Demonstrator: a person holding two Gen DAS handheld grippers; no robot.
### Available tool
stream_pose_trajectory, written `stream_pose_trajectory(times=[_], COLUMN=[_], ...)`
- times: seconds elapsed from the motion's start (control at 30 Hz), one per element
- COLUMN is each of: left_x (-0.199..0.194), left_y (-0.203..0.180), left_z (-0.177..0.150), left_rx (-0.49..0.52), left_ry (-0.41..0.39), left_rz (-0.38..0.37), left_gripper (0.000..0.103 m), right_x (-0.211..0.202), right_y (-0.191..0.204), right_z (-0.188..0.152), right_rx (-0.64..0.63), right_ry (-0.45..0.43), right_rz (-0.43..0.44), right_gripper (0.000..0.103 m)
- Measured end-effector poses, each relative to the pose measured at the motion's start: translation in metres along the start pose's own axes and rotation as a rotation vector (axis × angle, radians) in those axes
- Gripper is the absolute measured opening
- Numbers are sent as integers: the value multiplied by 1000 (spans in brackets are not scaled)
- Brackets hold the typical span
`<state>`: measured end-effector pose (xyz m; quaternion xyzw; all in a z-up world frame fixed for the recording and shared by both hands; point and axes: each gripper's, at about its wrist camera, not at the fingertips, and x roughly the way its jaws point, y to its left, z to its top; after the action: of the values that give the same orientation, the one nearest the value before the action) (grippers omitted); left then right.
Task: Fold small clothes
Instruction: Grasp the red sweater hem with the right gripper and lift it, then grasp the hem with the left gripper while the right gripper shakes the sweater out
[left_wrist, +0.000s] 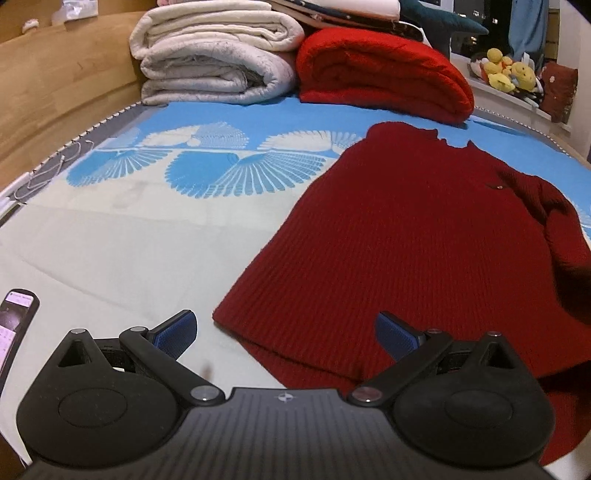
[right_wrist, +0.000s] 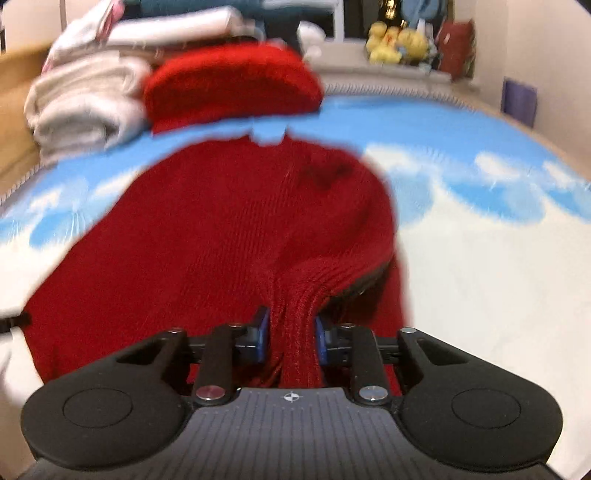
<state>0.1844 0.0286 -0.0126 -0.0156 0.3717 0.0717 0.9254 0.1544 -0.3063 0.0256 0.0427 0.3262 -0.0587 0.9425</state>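
Setting: a bed (left_wrist: 110, 251) covered by a smooth sheet, pale in the lower half of the frame and sky blue with white feathery fan shapes towards the top.
Garment: a dark red ribbed-knit sweater (left_wrist: 406, 240) lay flat on the sheet, filling the centre and right of the left wrist view, collar towards the top and hem near the bottom edge.
Left gripper (left_wrist: 286, 336): black plastic arms with blue textured pads; its jaws stood wide apart and empty, one pad over the pale sheet, the other over the sweater's hem.
Right gripper (right_wrist: 291, 338): its jaws had closed on a bunched fold of the sweater (right_wrist: 221, 240), the ribbed knit gathered into a thick rope between the blue pads at lower centre of the right wrist view, which was blurred.
Upper left: a stack of folded cream blankets (left_wrist: 214, 55), thick and fleecy with rounded edges.
Upper centre: a bright red folded blanket (left_wrist: 380, 81), plush, just beside the cream stack.
Upper right: yellow plush toys (left_wrist: 508, 70) on a ledge.
Lower left edge: a phone (left_wrist: 16, 325) with its screen lit, lying on the sheet.
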Motion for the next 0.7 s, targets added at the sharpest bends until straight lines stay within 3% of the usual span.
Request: stream_pose_trajectory(times=[0.07, 0.17, 0.3, 0.33, 0.37, 0.4, 0.47, 0.57, 0.7], left_x=[1, 1, 6, 7, 8, 9, 10, 14, 16], left_y=[-1, -8, -17, -18, -19, -19, -18, -16, -10], left_z=[1, -1, -5, -6, -6, -7, -7, -4, 5], left_rx=[-13, -3, 32, 35, 35, 32, 24, 14, -4], left_ry=[9, 14, 14, 20, 25, 28, 28, 33, 21], left_rz=[-14, -16, 10, 13, 16, 15, 9, 16, 34], left_gripper=[103, 103, 103, 103, 103, 103, 103, 103, 103], right_x=[-11, -5, 36, 45, 51, 52, 52, 64, 72], right_y=[-38, -107, -209, -231, -251, -261, -267, -244, -181], right_z=[33, 73, 114, 116, 115, 108, 83, 36, -10], right_rx=[2, 76, 140, 206, 314, 395, 483, 455, 422], right_ry=[-82, -106, -128, -111, -77, -58, -76, 64, 189], right_rz=[-92, -227, -576, -638, -716, -745, -626, -410, -114], right_gripper=[26, 26, 31, 51, 81, 93, 96, 96, 96])
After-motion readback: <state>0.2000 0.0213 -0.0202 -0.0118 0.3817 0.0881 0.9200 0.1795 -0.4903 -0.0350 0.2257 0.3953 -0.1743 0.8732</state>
